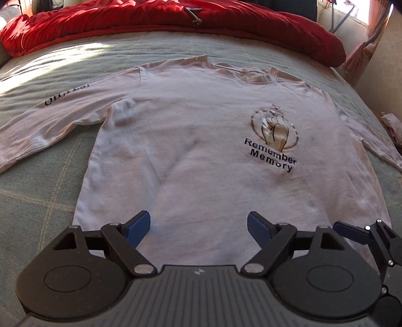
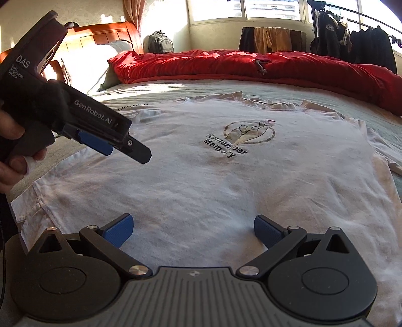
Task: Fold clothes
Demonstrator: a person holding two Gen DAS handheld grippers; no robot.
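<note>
A: Where does the shirt (image 1: 191, 151) lie, as I read it from the two wrist views?

B: Spread flat and face up on the green bedsheet (image 1: 45, 191), print uppermost, collar toward the red duvet (image 1: 155, 22), hem toward me. Its long axis runs from hem to collar, straight away from both tools. One sleeve (image 1: 50, 120) lies stretched out to the left across the sheet; the other sleeve (image 1: 377, 148) trails off to the right, toward the bed's edge.

A: And my left gripper (image 1: 198, 227)?

B: Jaws spread wide, holding nothing, hovering low over the hem near the shirt's midline. The left hem corner and the outstretched left sleeve lie nearer to it than to the other tool.

A: My right gripper (image 2: 193, 231)?

B: Also spread wide and empty, over the hem region, just beside the left one. In its view the left gripper (image 2: 110, 148) stands above the cloth to the left, with the person's hand (image 2: 15, 151) on its handle. The right side seam and right sleeve are its nearer reach.

A: How far along is the folding?

B: I judge no fold visible: body and both sleeves lie open. That fits a shirt laid out ready, or one opened out again; I cannot tell which
</note>
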